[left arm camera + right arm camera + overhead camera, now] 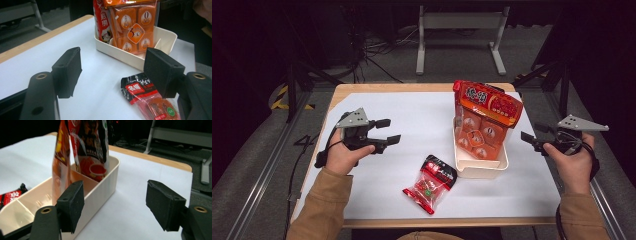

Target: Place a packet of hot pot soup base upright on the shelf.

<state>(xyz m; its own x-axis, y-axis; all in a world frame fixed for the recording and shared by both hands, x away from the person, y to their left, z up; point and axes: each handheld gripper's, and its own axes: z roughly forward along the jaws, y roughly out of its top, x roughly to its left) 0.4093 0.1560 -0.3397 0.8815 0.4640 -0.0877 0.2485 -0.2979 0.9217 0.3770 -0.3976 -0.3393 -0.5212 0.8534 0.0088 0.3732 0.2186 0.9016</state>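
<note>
A cream divided tray sits right of the table's middle. An orange packet of wrapped cakes stands upright in it, with a red snack bag behind it. A small red and black snack pouch lies flat on the white sheet in front of the tray. My left gripper hovers open at the left, aimed toward the pouch and tray. My right gripper is open just right of the tray, holding nothing.
The white sheet covers most of the wooden table. A grey metal bench frame stands on the floor beyond the far edge, with cables beside it. Dark rails run along both sides of the table.
</note>
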